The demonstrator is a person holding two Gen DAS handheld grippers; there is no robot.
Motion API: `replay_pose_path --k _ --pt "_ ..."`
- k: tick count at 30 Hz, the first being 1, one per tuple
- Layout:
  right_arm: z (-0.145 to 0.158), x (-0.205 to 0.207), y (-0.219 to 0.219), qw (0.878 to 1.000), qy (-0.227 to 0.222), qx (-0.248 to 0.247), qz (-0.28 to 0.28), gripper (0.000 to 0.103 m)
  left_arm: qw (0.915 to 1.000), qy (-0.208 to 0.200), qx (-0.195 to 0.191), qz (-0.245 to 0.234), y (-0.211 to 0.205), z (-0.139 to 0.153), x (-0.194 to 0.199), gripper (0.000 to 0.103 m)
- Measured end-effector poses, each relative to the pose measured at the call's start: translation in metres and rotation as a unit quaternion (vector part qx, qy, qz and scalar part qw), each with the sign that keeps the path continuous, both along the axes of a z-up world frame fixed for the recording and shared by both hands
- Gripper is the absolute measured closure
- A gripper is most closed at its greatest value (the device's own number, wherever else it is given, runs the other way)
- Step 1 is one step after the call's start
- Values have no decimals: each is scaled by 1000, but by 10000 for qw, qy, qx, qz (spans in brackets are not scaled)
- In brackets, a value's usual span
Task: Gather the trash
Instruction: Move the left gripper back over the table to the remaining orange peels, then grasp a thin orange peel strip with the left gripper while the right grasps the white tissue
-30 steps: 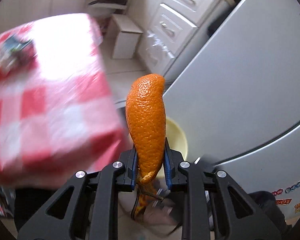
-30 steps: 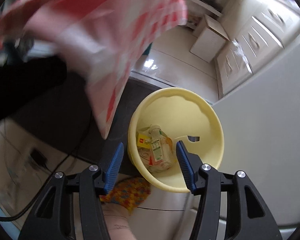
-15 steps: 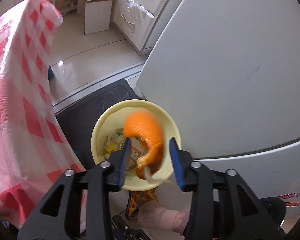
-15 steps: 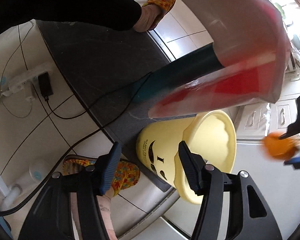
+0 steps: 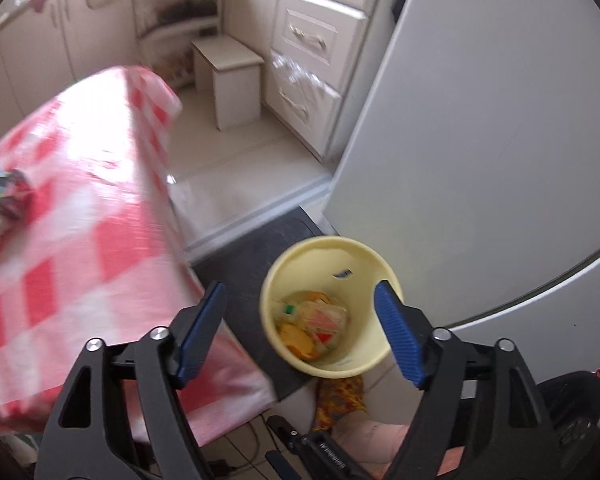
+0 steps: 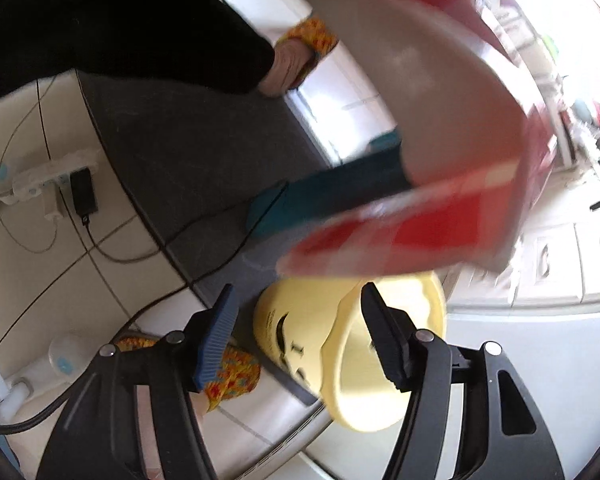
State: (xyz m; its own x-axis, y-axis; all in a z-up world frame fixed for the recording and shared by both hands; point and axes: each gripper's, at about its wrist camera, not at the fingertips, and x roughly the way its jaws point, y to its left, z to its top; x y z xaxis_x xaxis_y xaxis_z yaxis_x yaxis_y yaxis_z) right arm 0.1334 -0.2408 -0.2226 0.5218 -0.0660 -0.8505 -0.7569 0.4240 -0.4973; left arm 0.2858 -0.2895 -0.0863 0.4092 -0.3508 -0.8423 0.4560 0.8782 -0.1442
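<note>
Since the left gripper [image 5: 300, 328] was clamped on an orange peel a second ago, its jaws have just been opening and now stand wide with nothing between them. Orange peel [image 5: 296, 336] lies inside the yellow bin [image 5: 364, 264] on the floor, among a bottle and wrappers. Judgement: this drop is done. Right gripper [image 6: 296, 336] hangs beside the bin, jaws apart, having widened a little, and empty. Crumpled wrappers [image 5: 4, 196] remain at the tabletop's [image 5: 80, 200] far left edge; likely next pick, so the task is unfinished.
</note>
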Motion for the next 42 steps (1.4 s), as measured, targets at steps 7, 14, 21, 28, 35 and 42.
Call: replay_pose_path --k 7,14,21,28,35,42 --pt "50 -9 20 9943 -694 502 631 37 9904 -587 -414 1178 117 47 -2 26" --pt "99 10 28 9854 -681 1506 409 35 9486 -674 -767 2997 291 65 7 19" --pt "150 57 37 9540 -653 2908 -333 34 9128 -400 -669 4008 380 15 21 19" --pt "169 101 56 9225 -343 3740 -896 34 9218 -666 200 3814 383 -11 81 19" --pt "174 135 75 9098 -309 3982 -1132 34 9346 -866 1195 3235 362 -34 148 28" --pt "169 190 93 8803 76 4463 -1604 45 9408 -779 821 3196 373 -38 172 81"
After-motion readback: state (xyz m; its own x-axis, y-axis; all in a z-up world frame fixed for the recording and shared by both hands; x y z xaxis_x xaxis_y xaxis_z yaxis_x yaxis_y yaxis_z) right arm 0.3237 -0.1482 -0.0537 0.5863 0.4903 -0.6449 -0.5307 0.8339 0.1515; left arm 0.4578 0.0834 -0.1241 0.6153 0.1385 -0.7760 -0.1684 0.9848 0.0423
